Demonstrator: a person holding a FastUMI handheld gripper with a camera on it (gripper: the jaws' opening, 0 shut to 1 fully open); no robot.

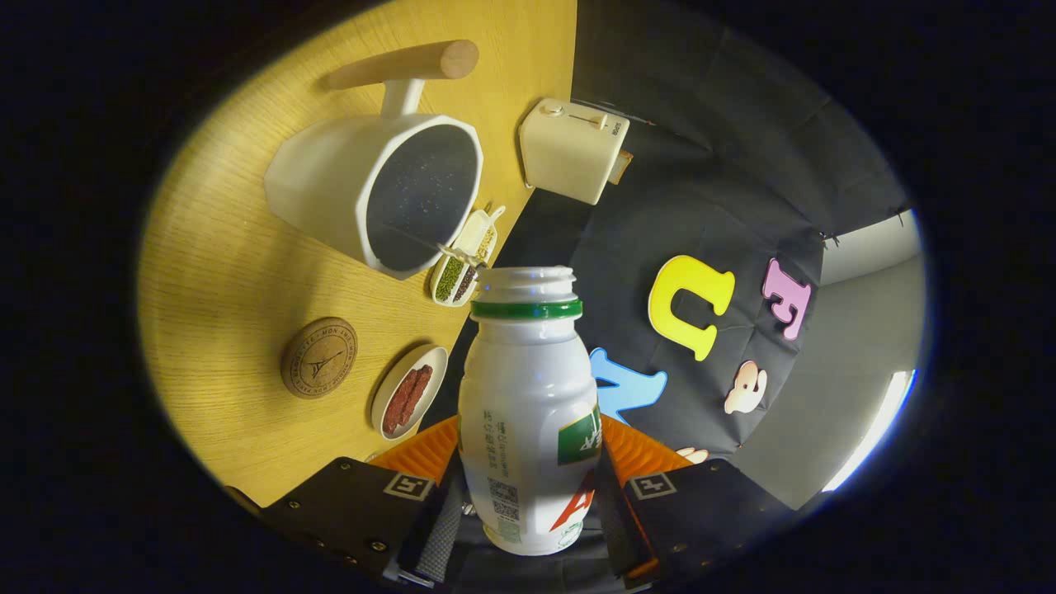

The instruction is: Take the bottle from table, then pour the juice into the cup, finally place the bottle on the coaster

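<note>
Two fingers (450, 462) press on the white bottle (528, 412) from either side, so the gripper (532, 474) is closed about its lower body, the jaws apart only by the bottle's width. The bottle stands between the fingers, uncapped, its open mouth and green neck ring pointing away from the camera. The whole view is rolled well over: the wooden table (214, 272) runs up the left side as a slanted plane and the dark booth wall fills the right, so the tool and its bottle are tipped steeply toward the table.

Just left of the bottle's shoulder lies a small oval dish (410, 403) with dark red pieces in it. Left of that dish, apart from it, sits the round wooden coaster (319, 358), bare. Just beyond the bottle's mouth is a narrow divided dish of seeds (462, 268). Past it stands the white cup (375, 194), large, with a dark speckled inside and a wooden handle; its open rim faces the bottle's mouth and lies near it. Farthest, at the table's edge, is a cream toaster (572, 151).
</note>
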